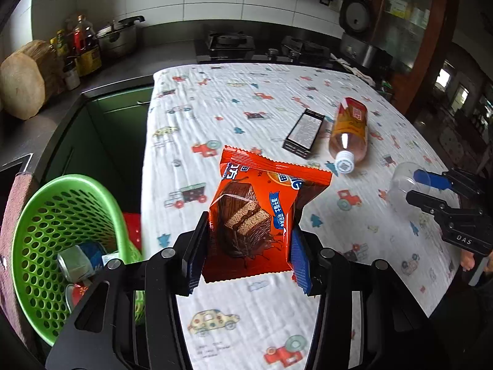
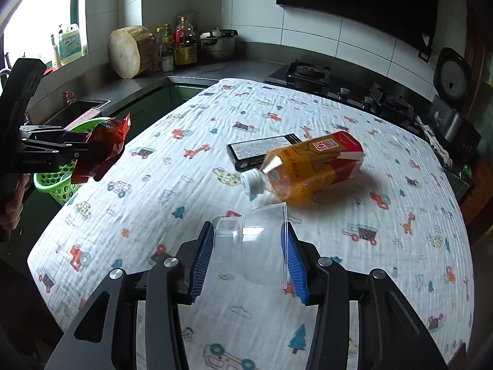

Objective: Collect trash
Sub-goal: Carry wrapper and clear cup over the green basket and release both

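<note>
Blue-padded left gripper (image 1: 249, 246) sits closest in the left wrist view, clamped on an orange chocolate-cake snack wrapper (image 1: 255, 212), pads pressing both side edges, wrapper upright and clear of the worktop (image 1: 215, 98). At 8 o'clock, off the worktop edge, a green perforated basket (image 1: 46, 215) w/ a crushed can (image 1: 78, 260) and other scraps inside; only this view looks into it. At 1 o'clock on the vehicle-print cloth: a black box (image 1: 303, 132) just beside an orange drink bottle (image 1: 349, 132) lying on its side, white cap toward the camera. At 3 o'clock the right gripper (image 1: 414, 188) shows side-on, a clear plastic cup (image 1: 400, 185) at its tips.

Right wrist view: right gripper (image 2: 251, 256) closed on that clear plastic cup (image 2: 255, 243), cup on its side btwn the pads, off the cloth. Bottle (image 2: 311, 166) and black box (image 2: 262, 151) at 12 to 1 o'clock, box partly behind the bottle. At 9 o'clock the left gripper (image 2: 83, 151) side-on w/ the wrapper (image 2: 104, 148), a person's hand (image 2: 12, 206) on its handle; basket (image 2: 61, 182) mostly hidden behind it, contents not visible. Only here: window, round chopping block (image 2: 131, 51), sink.
</note>
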The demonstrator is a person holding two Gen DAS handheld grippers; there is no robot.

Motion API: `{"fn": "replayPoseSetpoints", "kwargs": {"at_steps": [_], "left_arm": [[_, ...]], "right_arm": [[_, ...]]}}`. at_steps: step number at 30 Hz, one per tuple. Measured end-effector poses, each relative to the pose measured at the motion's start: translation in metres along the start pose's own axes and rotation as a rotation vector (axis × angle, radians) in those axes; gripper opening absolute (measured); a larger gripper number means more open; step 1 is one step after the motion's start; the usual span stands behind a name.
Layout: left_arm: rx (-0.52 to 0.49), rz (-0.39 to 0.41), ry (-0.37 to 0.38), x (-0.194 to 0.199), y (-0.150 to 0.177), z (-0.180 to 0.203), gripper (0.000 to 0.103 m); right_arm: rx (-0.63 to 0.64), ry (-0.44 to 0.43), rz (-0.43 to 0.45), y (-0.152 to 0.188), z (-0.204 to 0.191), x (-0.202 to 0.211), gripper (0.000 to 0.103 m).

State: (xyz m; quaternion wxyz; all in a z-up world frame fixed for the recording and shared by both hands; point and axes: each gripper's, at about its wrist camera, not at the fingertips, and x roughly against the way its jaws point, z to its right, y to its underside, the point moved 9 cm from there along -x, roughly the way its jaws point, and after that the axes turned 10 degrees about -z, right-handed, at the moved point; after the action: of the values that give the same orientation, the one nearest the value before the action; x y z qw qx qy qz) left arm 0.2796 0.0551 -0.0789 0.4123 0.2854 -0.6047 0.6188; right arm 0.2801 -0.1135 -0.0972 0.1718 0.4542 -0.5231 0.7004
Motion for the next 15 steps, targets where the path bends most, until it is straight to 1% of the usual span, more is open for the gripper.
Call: {"fn": "replayPoseSetpoints", "kwargs": {"at_steps": [4, 8, 12, 15], "left_arm": [[0.082, 0.019, -0.066, 0.018, 0.009, -0.059, 0.048], [0.170, 0.019, -0.123, 0.027, 0.024, -0.116, 0.048], [0.253, -0.008, -0.159, 0.025, 0.044, -0.166, 0.048], [0.313, -0.038, -0.170, 0.018, 0.062, -0.197, 0.048]], "right_arm": [[0.047, -0.044, 0.023, -0.025, -0.038, -0.004, 0.044], [0.093, -0.103, 0.040, -0.051, -0.086, -0.011, 0.044], [0.146, -0.165, 0.046, -0.079, -0.140, -0.022, 0.044], [0.189, -0.212, 0.049, -0.099, -0.182, -0.030, 0.044]]}}
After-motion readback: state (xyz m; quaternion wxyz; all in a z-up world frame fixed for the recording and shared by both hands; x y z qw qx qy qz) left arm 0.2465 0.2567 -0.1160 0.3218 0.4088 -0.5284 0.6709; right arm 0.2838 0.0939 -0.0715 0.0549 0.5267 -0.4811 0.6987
